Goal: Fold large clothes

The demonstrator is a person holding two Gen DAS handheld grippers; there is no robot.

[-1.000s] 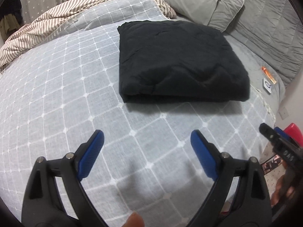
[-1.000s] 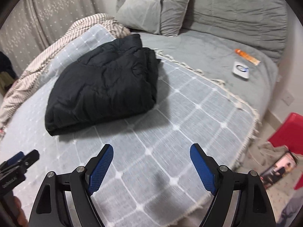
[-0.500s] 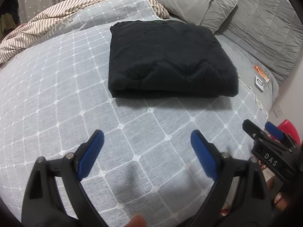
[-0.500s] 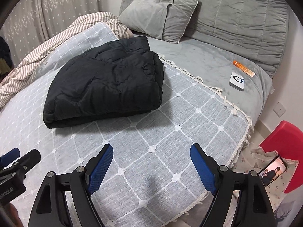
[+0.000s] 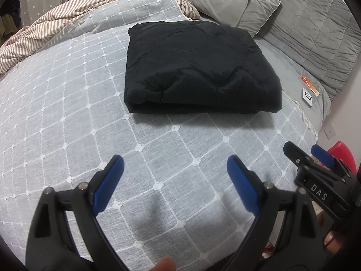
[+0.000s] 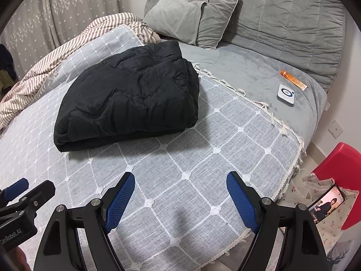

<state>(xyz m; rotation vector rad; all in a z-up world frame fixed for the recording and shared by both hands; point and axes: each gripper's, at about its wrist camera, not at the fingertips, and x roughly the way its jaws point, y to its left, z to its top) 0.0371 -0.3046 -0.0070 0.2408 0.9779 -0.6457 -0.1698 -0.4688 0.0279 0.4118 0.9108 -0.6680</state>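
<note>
Both the left gripper (image 5: 175, 174) and right gripper (image 6: 180, 192) gape wide and empty, while the folded black padded garment (image 5: 198, 70) at twelve o'clock looks soft, puffy, probably slippery, best pinched along its near folded edge.
</note>
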